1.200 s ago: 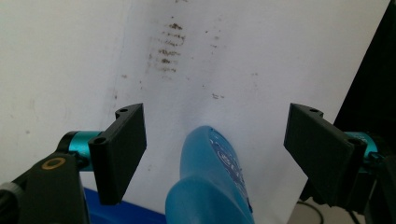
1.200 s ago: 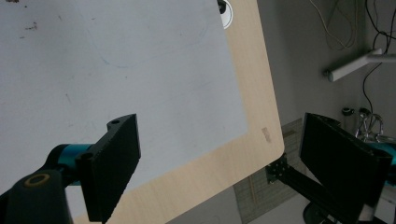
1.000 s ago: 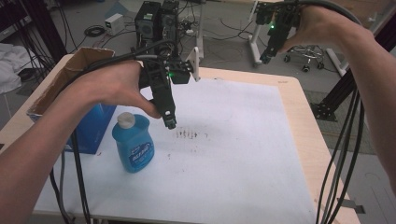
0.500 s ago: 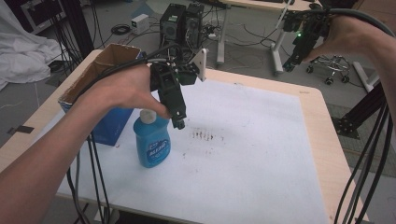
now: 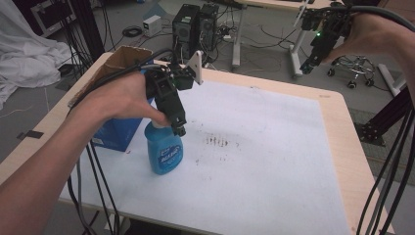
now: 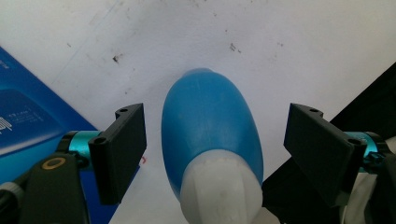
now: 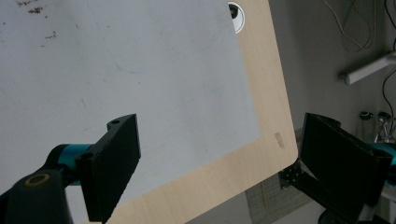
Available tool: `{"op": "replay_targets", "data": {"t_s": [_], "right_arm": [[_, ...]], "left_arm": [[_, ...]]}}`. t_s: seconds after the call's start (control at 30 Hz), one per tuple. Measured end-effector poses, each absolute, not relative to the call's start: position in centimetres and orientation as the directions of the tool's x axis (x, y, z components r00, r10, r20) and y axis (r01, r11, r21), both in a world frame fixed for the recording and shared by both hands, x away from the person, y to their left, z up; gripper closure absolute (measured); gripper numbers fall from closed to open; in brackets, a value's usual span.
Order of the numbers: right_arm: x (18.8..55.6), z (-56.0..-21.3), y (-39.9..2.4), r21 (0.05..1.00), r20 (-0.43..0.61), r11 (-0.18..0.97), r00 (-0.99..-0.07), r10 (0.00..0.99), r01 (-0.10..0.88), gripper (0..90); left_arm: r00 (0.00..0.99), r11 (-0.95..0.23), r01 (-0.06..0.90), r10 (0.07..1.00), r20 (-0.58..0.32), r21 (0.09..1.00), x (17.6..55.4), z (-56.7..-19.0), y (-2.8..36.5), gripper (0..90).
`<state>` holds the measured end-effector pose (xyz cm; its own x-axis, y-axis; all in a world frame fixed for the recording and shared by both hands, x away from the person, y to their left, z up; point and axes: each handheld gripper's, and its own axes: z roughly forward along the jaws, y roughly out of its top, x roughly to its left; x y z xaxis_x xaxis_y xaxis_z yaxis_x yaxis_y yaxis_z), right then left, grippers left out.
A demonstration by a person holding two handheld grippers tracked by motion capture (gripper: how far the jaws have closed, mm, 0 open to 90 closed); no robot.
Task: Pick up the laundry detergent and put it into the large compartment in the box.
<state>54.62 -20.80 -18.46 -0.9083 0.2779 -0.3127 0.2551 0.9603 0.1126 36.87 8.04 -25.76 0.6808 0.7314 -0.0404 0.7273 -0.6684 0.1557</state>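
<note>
The blue bottle (image 5: 165,154) stands left of centre in the high view, its neck between my left gripper (image 6: 212,154)'s spread jaws, so I'd centre them before closing, leaving my right gripper (image 7: 217,163) released.

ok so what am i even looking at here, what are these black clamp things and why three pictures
A person at a table holds a hand-operated clamp, called a gripper, in each hand. The high view is from a fixed camera above, looking down on the table and its white mat. The other two come from small cameras riding on each gripper, looking out between its two black jaws.

The left gripper hangs over a blue bottle with a white cap. In the left gripper view the jaws stand open on either side of the bottle, not touching it. Beside it sits a blue box, with a cardboard box behind.

The right gripper is raised past the table's far edge, open and holding nothing.
</note>
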Motion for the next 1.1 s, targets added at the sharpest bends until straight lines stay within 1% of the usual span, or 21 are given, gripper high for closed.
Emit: {"op": "replay_targets", "data": {"t_s": [0.3,0.73,1.1], "right_arm": [[54.5,-18.4,-20.9,0.114,-0.324,0.962,-0.906,0.271,0.247,11.9],[54.4,-18.2,-21.1,0.119,-0.320,0.960,-0.905,0.280,0.255,11.9],[54.4,-18.2,-21.0,0.121,-0.324,0.961,-0.905,0.276,0.250,11.9]], "left_arm": [[0.658,-0.642,0.748,0.751,-0.060,0.170,36.6,-26.4,8.7,21.2],[0.655,-0.644,0.752,0.753,-0.057,0.140,36.1,-27.4,9.0,21.2],[0.645,-0.631,0.761,0.761,-0.068,0.148,36.0,-27.9,9.2,21.3]]}}
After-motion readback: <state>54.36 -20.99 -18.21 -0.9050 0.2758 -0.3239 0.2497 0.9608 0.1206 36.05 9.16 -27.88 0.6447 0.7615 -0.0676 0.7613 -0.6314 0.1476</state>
